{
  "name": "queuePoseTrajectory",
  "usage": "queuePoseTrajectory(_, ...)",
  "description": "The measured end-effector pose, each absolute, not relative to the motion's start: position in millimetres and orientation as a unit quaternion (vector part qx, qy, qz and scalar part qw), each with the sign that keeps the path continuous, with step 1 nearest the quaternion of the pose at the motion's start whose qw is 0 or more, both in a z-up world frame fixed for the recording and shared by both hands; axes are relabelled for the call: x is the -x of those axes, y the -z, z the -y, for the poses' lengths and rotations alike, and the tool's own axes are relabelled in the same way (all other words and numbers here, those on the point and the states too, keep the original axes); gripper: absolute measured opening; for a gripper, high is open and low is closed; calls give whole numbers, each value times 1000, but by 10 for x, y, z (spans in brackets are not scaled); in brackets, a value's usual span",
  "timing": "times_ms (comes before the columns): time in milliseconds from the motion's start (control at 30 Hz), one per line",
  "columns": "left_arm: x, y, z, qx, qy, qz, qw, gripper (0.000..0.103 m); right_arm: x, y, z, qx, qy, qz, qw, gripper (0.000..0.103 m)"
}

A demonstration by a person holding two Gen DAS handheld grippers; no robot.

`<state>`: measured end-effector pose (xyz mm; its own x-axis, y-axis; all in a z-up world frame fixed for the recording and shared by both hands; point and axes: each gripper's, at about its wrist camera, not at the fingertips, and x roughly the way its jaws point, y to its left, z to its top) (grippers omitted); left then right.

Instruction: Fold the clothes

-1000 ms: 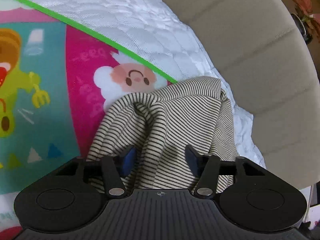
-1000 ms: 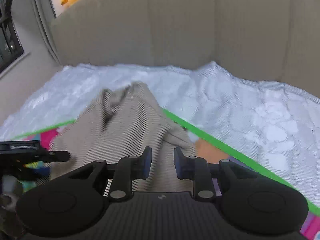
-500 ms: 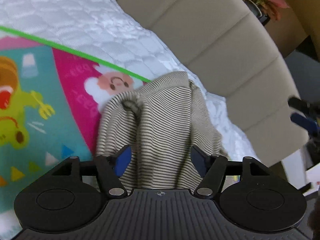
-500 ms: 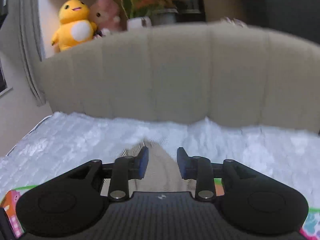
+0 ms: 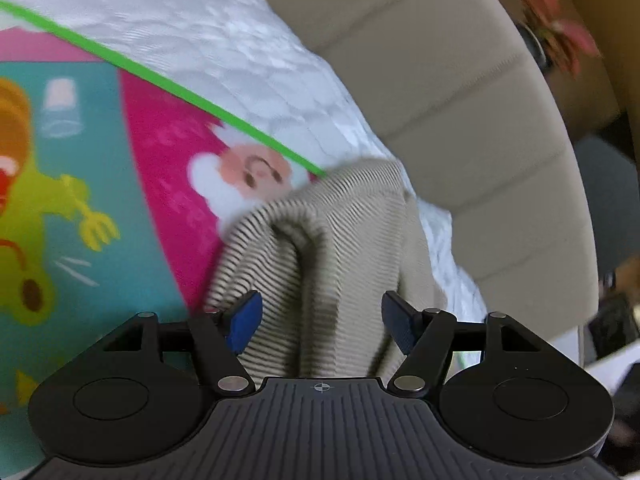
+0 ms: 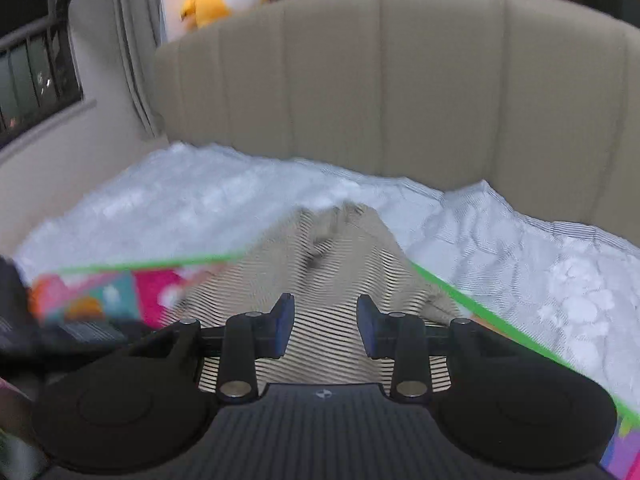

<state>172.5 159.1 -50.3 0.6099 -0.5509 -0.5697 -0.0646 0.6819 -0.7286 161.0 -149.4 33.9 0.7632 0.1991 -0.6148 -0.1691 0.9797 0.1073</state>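
A bed fills both views: a white quilted cover (image 5: 248,60) runs up to a padded beige headboard (image 6: 400,88), and over the cover lies a bright cartoon play mat (image 5: 80,168) edged with a green strip. On the far corner of that mat, spilling partly onto the white cover near the headboard, sits the striped garment (image 5: 340,240), beige with fine dark stripes, bunched into a loose hump and not lying flat.

In the left wrist view the garment lies straight ahead of the left gripper (image 5: 322,322) and runs under it, its long axis leading away from the jaws toward the headboard, with a raised fold along the middle. The jaws have just been opening; they stand wide, released, with cloth seen between and below the blue pads (image 5: 244,320), which do not press on it.

In the right wrist view the same garment (image 6: 332,264) lies ahead of and beneath the right gripper (image 6: 324,326), narrowing to a crumpled peak at the far end. These jaws have also just been opening and stand apart, narrower than the left pair, gripping nothing.

Both hands look about equally near. I judge the next move needs a fresh hold on the near edge.
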Motion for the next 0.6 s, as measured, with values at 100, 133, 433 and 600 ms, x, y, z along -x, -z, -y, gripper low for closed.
queuePoseTrajectory(100,-1634,402,-1563,353,149,-419,823,72,-1806,-150,1775,-80,-81,-307,945,36)
queuePoseTrajectory(133,-1602,371,-1521,344,159,-422,824,72,-1856,-97,1870,-99,-74,-297,947,40)
queuePoseTrajectory(433,-2097,541,-1083,352,162,-435,813,83,-1854,223,2165,-158,-66,-319,932,45)
queuePoseTrajectory(600,-2338,432,-1383,492,155,-369,773,81,-1852,402,2060,-148,-76,-346,924,49)
